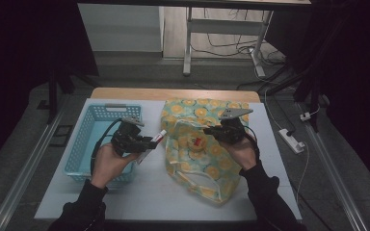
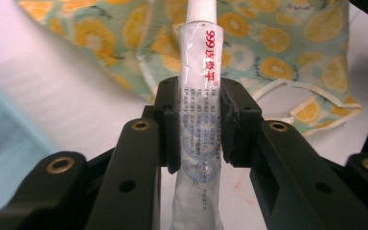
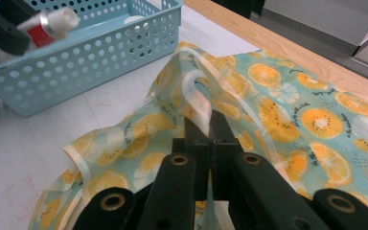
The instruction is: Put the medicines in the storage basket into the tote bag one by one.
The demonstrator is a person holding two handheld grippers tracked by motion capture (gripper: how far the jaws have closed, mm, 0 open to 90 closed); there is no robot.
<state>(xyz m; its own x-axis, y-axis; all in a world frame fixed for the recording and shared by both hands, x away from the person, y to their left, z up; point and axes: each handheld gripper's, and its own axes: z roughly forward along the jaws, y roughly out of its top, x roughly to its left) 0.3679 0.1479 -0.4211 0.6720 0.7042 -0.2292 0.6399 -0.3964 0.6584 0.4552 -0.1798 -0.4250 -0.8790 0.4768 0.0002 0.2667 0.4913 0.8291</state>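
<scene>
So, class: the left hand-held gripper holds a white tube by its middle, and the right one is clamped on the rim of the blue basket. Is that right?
Not quite. The left hand-held gripper does hold the white tube by its middle, but the right hand-held gripper is clamped on the edge of the fruit-print bag, not on the blue basket. The right gripper view shows this.

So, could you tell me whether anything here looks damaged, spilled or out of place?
Nothing stands out. The tube is whole and capped in the left hand-held gripper, the fabric bag lies crumpled but intact, and the basket sits upright.
</scene>
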